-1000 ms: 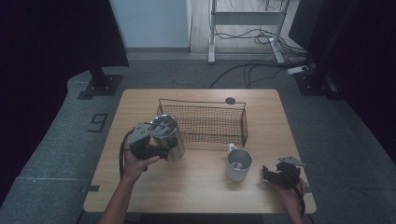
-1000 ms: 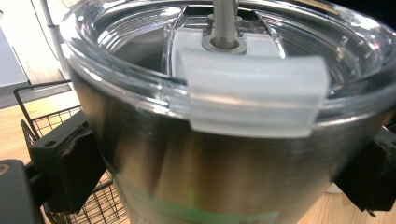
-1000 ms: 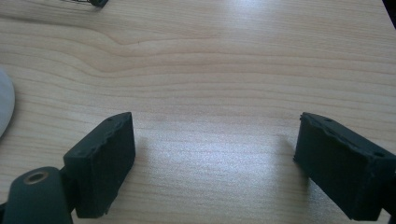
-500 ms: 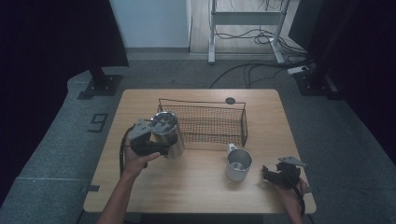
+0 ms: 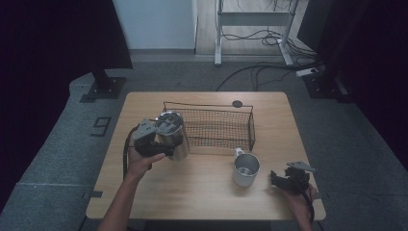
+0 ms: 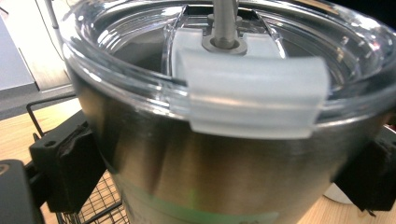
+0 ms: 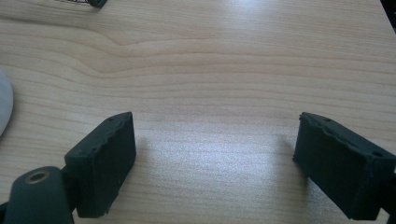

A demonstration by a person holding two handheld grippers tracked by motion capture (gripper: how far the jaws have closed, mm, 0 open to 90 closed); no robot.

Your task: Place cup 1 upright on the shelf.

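Observation:
A steel tumbler (image 5: 171,135) with a clear plastic lid (image 6: 219,51) hangs in the air at the left end of the wire basket (image 5: 243,131). My left gripper (image 5: 167,147) is shut on it, one black pad (image 6: 70,172) pressed on each side of its wall (image 6: 210,158). Near the table's front right corner my right gripper (image 5: 276,179) rests low over the wood. Its jaws stand open, and between them (image 7: 215,163) lies nothing but bare tabletop. A steel mug (image 5: 245,169) with a handle stands upright just left of that gripper.
The black wire basket sits at the middle back of the wooden table (image 5: 192,192). A small dark disc (image 5: 236,103) lies behind it. Bare wood stretches between the mug and my left forearm (image 5: 126,197). Table edges are close to my right hand.
The tumbler in my left gripper has risen very slightly beside the basket. My right gripper and the mug have not moved.

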